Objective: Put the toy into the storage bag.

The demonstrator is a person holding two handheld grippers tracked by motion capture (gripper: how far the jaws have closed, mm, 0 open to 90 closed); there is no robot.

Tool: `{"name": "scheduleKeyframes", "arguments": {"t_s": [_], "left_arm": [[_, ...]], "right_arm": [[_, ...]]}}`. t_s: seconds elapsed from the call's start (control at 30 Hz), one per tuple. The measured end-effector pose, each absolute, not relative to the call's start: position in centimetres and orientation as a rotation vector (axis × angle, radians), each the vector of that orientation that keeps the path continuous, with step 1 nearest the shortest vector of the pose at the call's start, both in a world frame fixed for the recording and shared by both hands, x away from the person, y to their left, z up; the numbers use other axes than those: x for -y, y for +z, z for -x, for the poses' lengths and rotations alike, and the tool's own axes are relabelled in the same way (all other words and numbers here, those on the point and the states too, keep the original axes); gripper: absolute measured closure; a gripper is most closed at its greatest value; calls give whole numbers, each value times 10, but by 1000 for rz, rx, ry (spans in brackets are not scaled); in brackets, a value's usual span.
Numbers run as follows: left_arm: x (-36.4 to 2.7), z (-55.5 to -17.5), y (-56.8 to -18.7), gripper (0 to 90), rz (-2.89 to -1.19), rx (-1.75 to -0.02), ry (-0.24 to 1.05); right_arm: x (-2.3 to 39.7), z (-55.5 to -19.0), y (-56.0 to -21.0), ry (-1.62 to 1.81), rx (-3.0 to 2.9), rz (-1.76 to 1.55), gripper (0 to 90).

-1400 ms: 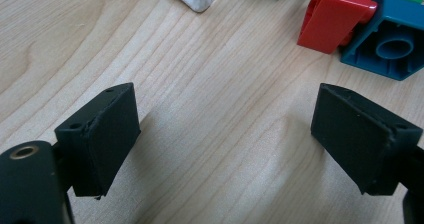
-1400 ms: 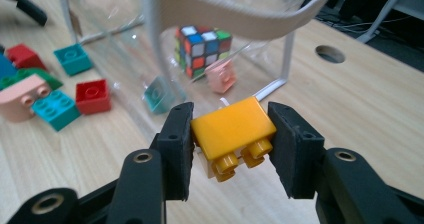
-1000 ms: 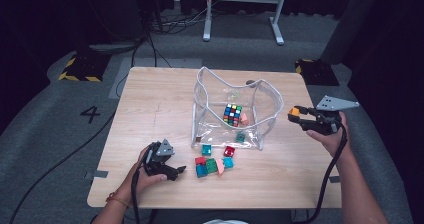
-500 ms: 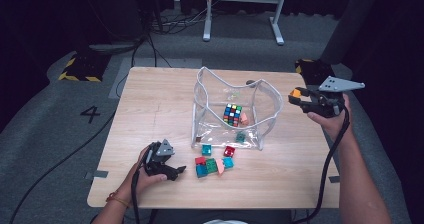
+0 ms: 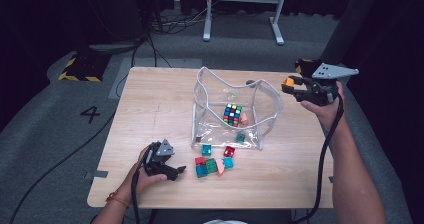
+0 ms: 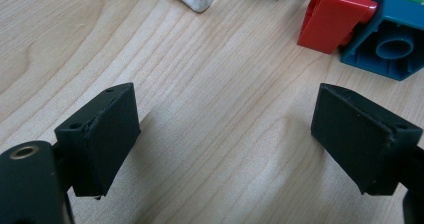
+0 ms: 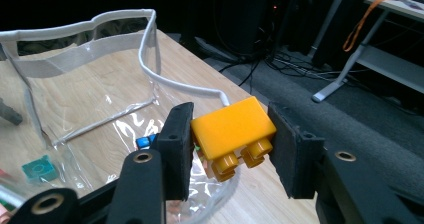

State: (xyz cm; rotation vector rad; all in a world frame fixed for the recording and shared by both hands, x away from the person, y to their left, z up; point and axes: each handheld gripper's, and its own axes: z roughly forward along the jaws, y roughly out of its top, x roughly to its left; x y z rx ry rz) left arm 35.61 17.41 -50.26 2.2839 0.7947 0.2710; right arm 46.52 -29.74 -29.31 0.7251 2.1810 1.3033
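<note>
Numeral "4" (image 5: 90,114), probably floor marking

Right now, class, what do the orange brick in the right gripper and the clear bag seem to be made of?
Orange brick: likely hard moulded plastic, smooth with a soft sheen; round studs and crisp edges suggest it. Clear bag: probably soft see-through vinyl, glossy and creased, with a white trim that looks like fabric along its rim. The right gripper clamps the brick between its pads.
</note>
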Motion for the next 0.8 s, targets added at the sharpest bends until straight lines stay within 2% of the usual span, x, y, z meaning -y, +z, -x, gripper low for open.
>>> {"name": "scheduleKeyframes", "arguments": {"t_s": [0.8], "left_arm": [[-174,-356,-503,122,-2283,-795,271]], "right_arm": [[213,-486,-320,1202,-2426,-541,554]]}}
